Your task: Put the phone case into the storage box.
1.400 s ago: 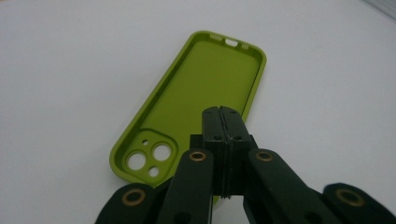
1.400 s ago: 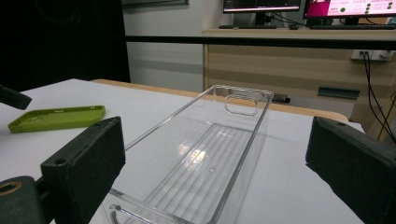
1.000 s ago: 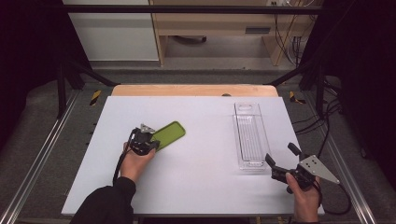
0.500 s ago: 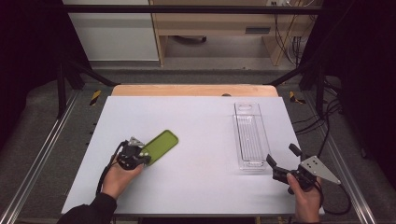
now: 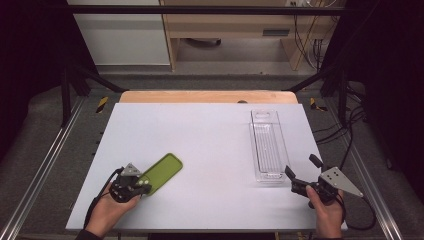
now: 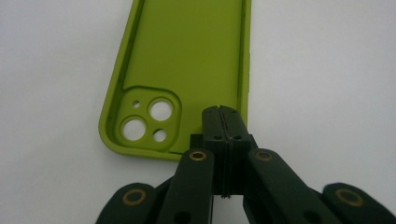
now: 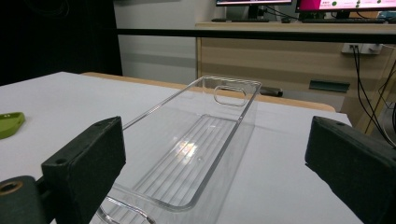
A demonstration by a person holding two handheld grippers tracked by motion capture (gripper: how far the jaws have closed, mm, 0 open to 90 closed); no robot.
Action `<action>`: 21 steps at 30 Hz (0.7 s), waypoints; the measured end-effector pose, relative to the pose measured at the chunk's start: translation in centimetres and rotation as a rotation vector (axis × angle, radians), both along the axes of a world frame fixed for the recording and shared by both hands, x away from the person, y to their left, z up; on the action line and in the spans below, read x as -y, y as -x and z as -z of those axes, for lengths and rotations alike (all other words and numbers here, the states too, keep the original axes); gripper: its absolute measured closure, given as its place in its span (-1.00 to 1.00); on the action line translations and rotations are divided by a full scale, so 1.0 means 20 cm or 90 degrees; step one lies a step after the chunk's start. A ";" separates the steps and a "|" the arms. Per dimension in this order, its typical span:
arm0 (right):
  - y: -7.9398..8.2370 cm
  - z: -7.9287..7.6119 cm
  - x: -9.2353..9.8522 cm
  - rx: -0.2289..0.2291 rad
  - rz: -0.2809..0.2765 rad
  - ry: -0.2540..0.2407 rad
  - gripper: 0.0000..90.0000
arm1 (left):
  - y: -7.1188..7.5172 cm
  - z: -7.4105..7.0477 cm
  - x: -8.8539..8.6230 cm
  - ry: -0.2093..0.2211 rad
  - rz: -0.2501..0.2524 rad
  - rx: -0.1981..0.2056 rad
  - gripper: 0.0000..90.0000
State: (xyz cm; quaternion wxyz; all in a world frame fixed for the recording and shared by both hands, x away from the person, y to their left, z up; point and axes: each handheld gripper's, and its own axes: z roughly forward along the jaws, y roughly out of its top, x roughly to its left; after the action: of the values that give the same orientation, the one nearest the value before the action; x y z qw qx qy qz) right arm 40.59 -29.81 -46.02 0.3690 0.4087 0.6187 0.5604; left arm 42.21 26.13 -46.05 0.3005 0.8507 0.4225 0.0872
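A lime-green phone case (image 5: 161,172) lies inside-up on the white table (image 5: 210,130) at the front left. My left gripper (image 5: 145,186) is shut on its near corner. In the left gripper view the jaws (image 6: 223,112) meet over the case's rim beside the camera cut-outs of the case (image 6: 187,60). A long clear plastic tray (image 5: 267,145) lies on the right side of the table. My right gripper (image 5: 301,166) stands open just in front of the tray's near end. In the right gripper view the tray (image 7: 201,116) stretches away between the wide-apart jaws of that gripper (image 7: 217,149).
A wooden strip (image 5: 205,96) runs along the table's far edge, with a cabinet and cables beyond it. Metal rails (image 5: 45,165) flank the table on both sides. A tip of the green case (image 7: 9,123) shows far left in the right gripper view.
My left gripper has moved toward the front left of the table, and the green case has come with it. The right gripper and the tray have stayed put.
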 end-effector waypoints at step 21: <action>0.00 0.01 -0.01 -0.004 -0.006 0.002 -0.88 | 0.14 -0.05 -0.07 0.015 -0.001 0.049 1.00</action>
State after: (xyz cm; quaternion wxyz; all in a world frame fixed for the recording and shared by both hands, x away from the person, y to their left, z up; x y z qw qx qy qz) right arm 40.63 -29.65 -46.15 0.3650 0.4068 0.6229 0.5597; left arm 39.38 27.52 -45.10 0.3265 0.8427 0.4123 0.1153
